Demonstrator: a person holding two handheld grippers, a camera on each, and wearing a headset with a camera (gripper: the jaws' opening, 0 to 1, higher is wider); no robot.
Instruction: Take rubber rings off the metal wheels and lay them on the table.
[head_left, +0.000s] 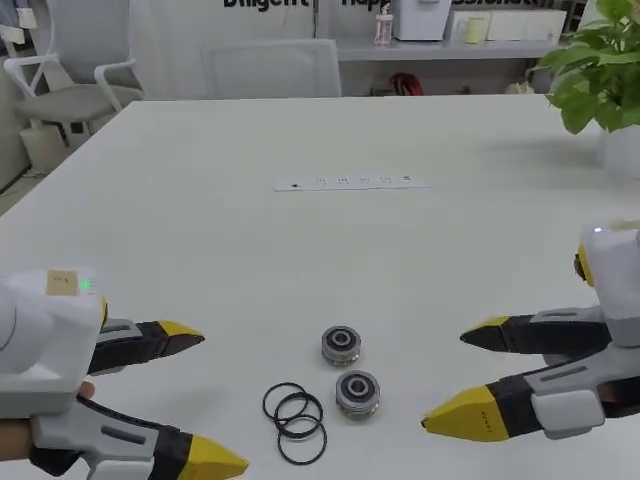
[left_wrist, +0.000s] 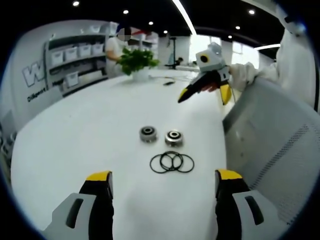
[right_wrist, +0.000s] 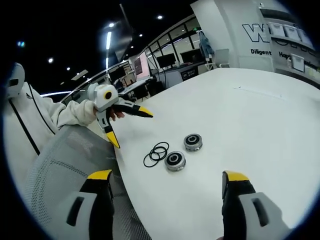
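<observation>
Rings (head_left: 294, 420) lie overlapping on the table (head_left: 300, 230), just beside the near wheel (head_left: 357, 392), with the far wheel (head_left: 341, 343) close behind it. Whether either wheel carries another ring is too small to tell. The left gripper (head_left: 215, 400) and right gripper (head_left: 447, 380) flank them, both spread wide and empty. A one-sided pinch could skid a wheel into the loose rings, scattering them, or a jaw tip could slip off the smooth metal.
</observation>
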